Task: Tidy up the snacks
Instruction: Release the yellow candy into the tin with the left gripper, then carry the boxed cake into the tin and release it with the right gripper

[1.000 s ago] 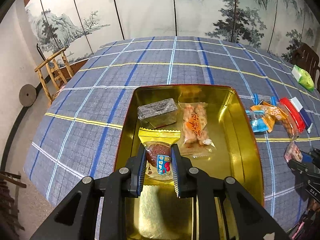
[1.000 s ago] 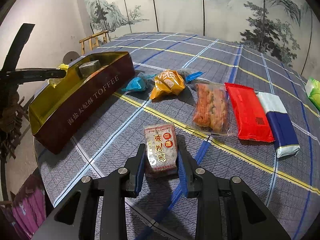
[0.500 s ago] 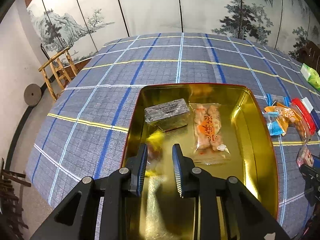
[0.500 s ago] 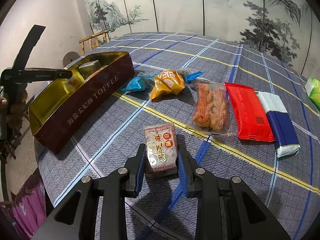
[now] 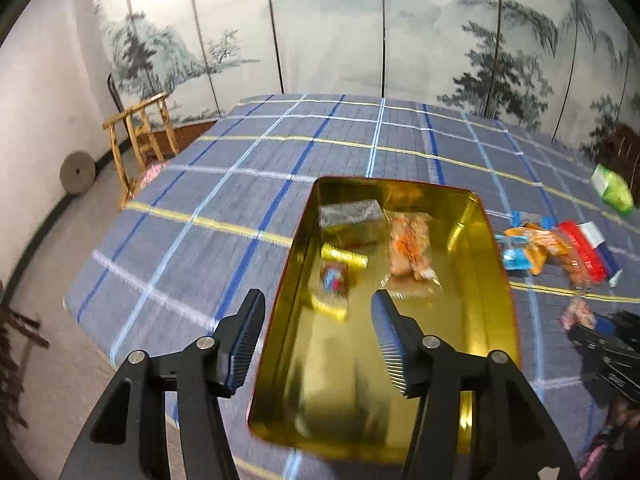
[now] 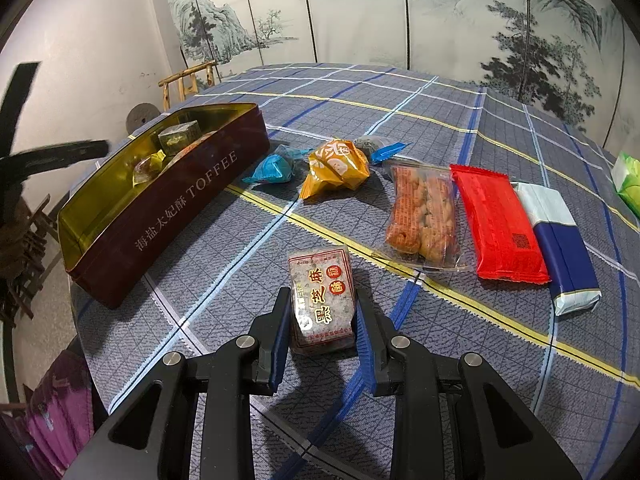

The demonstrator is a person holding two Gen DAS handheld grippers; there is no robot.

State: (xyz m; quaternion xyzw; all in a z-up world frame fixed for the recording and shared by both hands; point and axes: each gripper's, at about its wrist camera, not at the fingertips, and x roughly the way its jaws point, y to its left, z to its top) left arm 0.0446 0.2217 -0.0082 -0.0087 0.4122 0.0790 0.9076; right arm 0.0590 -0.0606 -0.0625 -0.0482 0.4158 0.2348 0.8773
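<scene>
Left gripper [image 5: 318,316] just spread, empty, candy [image 5: 334,280] dropped in tin [image 5: 496,280]. Right gripper [image 6: 322,320] pinching sesame cake [image 6: 322,300]; next, carry toward ten o'clock.

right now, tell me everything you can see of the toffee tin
The toffee tin is a long rectangular metal box, lid off, dark maroon outside with pale Chinese characters and "TOFFEE" on its side, shiny gold inside. It sits flat on the checked tablecloth near the table's edge. Three snacks lie in its far half: a grey block, an orange clear-wrapped pack and a yellow-edged packet. Neither gripper touches it.
</scene>
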